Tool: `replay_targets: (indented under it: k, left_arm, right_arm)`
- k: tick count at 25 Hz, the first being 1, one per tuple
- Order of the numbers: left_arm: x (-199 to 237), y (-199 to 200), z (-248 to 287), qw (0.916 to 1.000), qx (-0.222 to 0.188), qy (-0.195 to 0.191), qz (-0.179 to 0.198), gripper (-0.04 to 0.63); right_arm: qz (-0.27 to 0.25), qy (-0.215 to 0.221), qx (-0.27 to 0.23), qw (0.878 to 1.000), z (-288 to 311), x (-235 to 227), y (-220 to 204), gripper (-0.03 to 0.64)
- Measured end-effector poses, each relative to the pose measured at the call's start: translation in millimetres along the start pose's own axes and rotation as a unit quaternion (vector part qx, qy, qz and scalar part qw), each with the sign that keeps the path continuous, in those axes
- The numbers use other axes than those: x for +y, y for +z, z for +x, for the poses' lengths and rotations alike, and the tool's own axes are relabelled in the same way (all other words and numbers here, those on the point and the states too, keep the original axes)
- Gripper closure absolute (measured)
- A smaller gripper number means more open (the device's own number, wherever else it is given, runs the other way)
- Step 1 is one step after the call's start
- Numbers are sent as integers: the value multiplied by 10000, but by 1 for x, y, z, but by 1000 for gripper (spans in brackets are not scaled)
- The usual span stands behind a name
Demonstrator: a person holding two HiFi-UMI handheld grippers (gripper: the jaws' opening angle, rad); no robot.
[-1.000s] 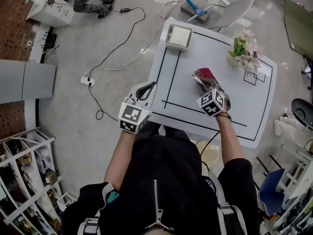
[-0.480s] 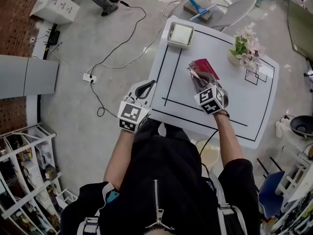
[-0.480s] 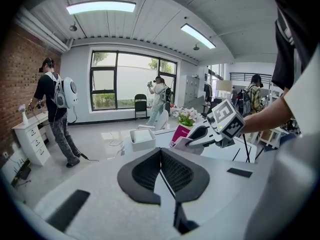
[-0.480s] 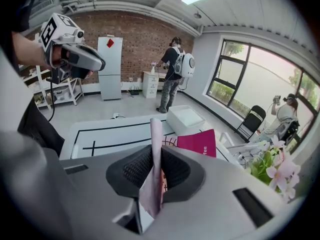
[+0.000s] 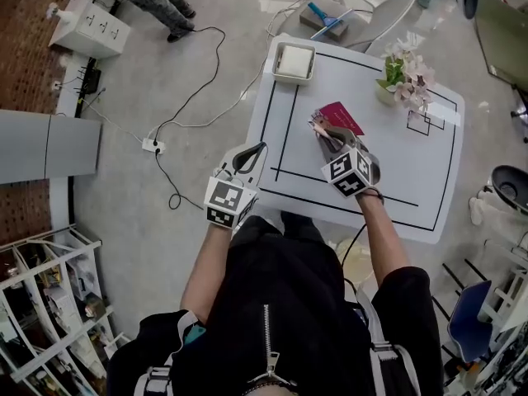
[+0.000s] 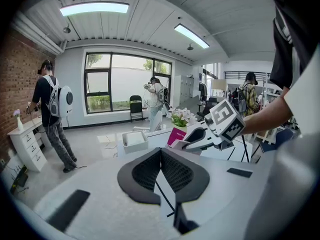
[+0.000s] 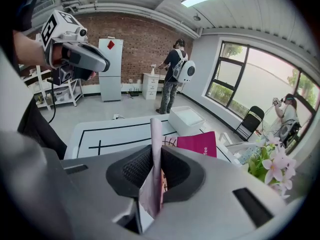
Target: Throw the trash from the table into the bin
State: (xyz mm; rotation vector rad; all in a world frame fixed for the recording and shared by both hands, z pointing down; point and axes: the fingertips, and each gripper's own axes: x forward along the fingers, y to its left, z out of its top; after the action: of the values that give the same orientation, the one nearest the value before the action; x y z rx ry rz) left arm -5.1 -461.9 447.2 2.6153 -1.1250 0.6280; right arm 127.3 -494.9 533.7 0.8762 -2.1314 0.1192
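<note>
My right gripper [image 5: 322, 129] [image 7: 156, 156] hangs over the middle of the white table [image 5: 412, 172], shut on a magenta and white wrapper [image 5: 341, 117] [image 7: 197, 144]. The wrapper's pale edge stands pinched between the pads, and its magenta face spreads out beyond the jaws. In the left gripper view the wrapper [image 6: 176, 133] stands upright at the right gripper's tip. My left gripper [image 5: 250, 152] [image 6: 160, 153] sits at the table's near left edge, shut, pads together with nothing between them.
A white square container [image 5: 295, 61] [image 7: 186, 119] [image 6: 134, 139] stands at the table's far left corner, a pot of pale flowers [image 5: 404, 77] [image 7: 272, 166] at the far right. Cables cross the floor on the left. A beige round tub [image 5: 355, 260] sits under the table's near edge.
My right gripper has risen a little with the wrapper in it. The left gripper has stayed at the table's edge.
</note>
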Motion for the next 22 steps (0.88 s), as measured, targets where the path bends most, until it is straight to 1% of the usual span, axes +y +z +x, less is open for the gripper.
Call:
replay_targets:
  k: [5, 10, 16, 22]
  left_arm:
    - [-14, 4, -9, 9998, -167, -113, 72, 589]
    - [-34, 4, -30, 9989, -432, -185, 77, 589]
    - [-73, -18, -71, 9975, -647, -297, 18, 589]
    - [-122, -52, -123, 9962, -763, -415, 48, 589]
  right_arm:
    - [-20, -164, 40, 9999, -20, 12, -4, 564]
    - [-151, -349, 138, 9992, -47, 35, -12, 565]
    - [-144, -640, 79, 9978, -90, 85, -21, 565]
    - [-116, -866, 6, 9962, -130, 151, -37, 565]
